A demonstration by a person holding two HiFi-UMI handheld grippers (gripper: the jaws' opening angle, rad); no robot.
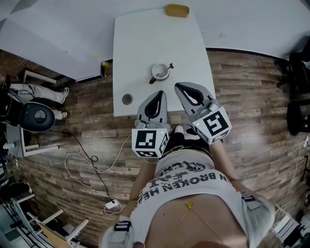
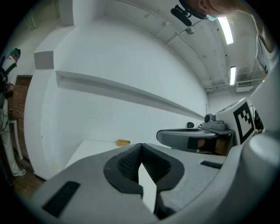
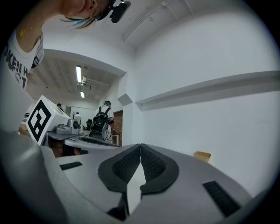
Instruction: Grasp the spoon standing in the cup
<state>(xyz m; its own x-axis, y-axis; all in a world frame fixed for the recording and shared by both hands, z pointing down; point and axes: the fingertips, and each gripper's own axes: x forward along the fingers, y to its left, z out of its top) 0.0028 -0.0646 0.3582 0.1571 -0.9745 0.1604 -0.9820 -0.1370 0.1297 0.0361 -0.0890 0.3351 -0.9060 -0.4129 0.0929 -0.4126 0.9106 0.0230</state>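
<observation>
A white cup (image 1: 160,72) stands near the middle of the white table (image 1: 140,38), with a dark-handled spoon (image 1: 168,66) leaning out to its right. Both grippers hover over the table's near edge, short of the cup. My left gripper (image 1: 159,93) is just below the cup and my right gripper (image 1: 178,85) is to the cup's lower right. In the left gripper view the left gripper's (image 2: 140,146) jaws meet at their tips with nothing between them. The right gripper's (image 3: 140,145) jaws are likewise shut and empty. Neither gripper view shows the cup.
A yellow sponge-like block (image 1: 177,10) lies at the table's far edge. A small round dark object (image 1: 127,99) sits near the front left corner. White walls enclose the table's far side. Cables (image 1: 87,160) run over the wooden floor on the left, where a person (image 1: 38,92) stands.
</observation>
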